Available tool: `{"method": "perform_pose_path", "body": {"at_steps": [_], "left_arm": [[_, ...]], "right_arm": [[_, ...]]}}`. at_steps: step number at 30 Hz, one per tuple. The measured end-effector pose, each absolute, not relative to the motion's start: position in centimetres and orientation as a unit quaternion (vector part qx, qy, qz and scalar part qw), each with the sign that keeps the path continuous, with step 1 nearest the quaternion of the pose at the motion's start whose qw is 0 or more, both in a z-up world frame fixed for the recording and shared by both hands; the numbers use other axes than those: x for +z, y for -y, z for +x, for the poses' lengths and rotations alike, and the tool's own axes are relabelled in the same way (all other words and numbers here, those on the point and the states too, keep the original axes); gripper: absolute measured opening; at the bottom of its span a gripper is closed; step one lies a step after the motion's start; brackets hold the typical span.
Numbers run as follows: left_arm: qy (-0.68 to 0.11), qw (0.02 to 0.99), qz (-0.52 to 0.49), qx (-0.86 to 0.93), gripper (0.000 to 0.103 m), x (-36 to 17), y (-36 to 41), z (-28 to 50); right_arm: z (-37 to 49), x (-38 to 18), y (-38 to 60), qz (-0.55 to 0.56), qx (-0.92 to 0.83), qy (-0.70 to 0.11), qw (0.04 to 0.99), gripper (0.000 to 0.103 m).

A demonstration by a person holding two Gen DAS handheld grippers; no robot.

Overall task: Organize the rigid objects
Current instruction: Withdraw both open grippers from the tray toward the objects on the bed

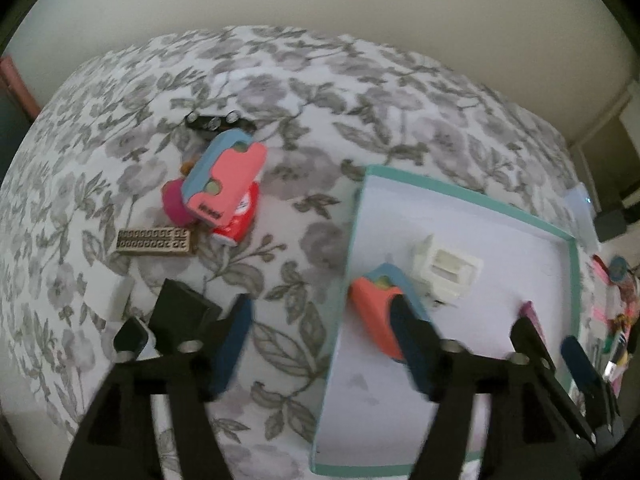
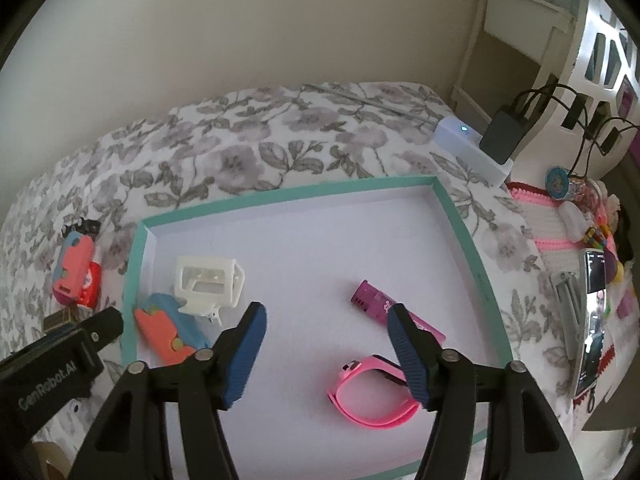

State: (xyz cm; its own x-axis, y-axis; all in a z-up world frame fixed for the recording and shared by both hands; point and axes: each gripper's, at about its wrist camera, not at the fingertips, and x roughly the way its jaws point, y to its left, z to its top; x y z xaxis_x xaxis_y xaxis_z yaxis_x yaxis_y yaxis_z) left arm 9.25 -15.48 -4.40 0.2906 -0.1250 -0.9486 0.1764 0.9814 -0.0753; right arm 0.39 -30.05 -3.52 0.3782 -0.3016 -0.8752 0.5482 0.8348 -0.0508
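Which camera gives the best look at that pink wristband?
The right wrist view: the pink wristband lies whole in the teal tray, just behind the right jaws. The left wrist view doesn't show it.

Ahead of my claws lay a bed in grey floral cover (image 2: pixel 256 148). On it, under the right claw, sat a teal-rimmed tray (image 2: pixel 460 220); beyond the left claw lay a coral-and-blue toy (image 1: pixel 226 178), a perforated strip (image 1: pixel 154 240) and a black bar (image 1: pixel 218 120).

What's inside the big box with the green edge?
Inside the box: a white plastic part, a coral-and-blue toy, a purple tube and a pink watch. Gripper fingers hide parts.
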Motion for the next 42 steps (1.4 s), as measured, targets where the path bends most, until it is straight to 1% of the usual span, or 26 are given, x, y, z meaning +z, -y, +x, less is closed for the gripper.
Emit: {"method": "perform_pose_path", "body": {"at_steps": [2,4,6,11,13,14,15,20,21,22,23,30,36,42], "left_arm": [[-0.589,0.803,0.017,-0.084,0.078,-4.6,15.0,9.5],[-0.590,0.804,0.009,-0.075,0.079,-4.7,14.6,9.7],[-0.589,0.805,0.005,-0.067,0.079,-4.8,14.3,9.8],[-0.586,0.808,0.009,-0.061,0.079,-4.8,14.2,10.0],[-0.582,0.811,0.010,-0.062,0.079,-4.7,14.3,10.0],[-0.581,0.812,0.012,-0.062,0.081,-4.7,14.3,10.0],[-0.579,0.813,0.013,-0.061,0.083,-4.7,14.3,10.0],[-0.567,0.822,0.011,-0.052,0.086,-4.4,13.6,10.1],[-0.563,0.825,0.012,-0.050,0.088,-4.3,13.4,10.2],[-0.560,0.827,0.011,-0.048,0.095,-4.2,13.2,10.2],[-0.556,0.830,0.010,-0.050,0.096,-4.0,12.9,10.3],[-0.510,0.859,0.003,-0.048,0.096,-0.8,9.7,10.9],[-0.501,0.864,0.049,-0.009,0.096,1.3,5.7,11.2],[-0.503,0.863,0.044,0.025,0.096,1.3,1.1,11.5]], "right_arm": [[0.5,-3.7,29.9,0.123,-0.255,-0.496,0.821,0.080],[0.6,-3.9,29.7,0.122,-0.250,-0.499,0.821,0.082],[0.7,-4.1,29.5,0.118,-0.247,-0.502,0.820,0.086],[0.8,-4.4,29.4,0.124,-0.241,-0.506,0.819,0.088],[0.9,-4.5,29.4,0.123,-0.241,-0.507,0.818,0.094],[0.9,-4.6,29.4,0.124,-0.240,-0.508,0.818,0.101],[0.8,-4.6,29.4,0.127,-0.237,-0.508,0.818,0.103],[0.9,-4.7,29.2,0.124,-0.234,-0.508,0.819,0.103],[0.9,-4.7,29.2,0.123,-0.233,-0.508,0.820,0.103],[0.9,-4.7,29.1,0.124,-0.233,-0.508,0.820,0.103],[0.9,-4.6,29.0,0.124,-0.232,-0.508,0.820,0.103],[1.4,-2.6,27.3,0.125,-0.203,-0.480,0.844,0.103],[2.3,-1.5,24.5,0.146,-0.146,-0.465,0.861,0.103],[3.5,-1.6,20.1,0.148,-0.070,-0.471,0.867,0.103]]}}
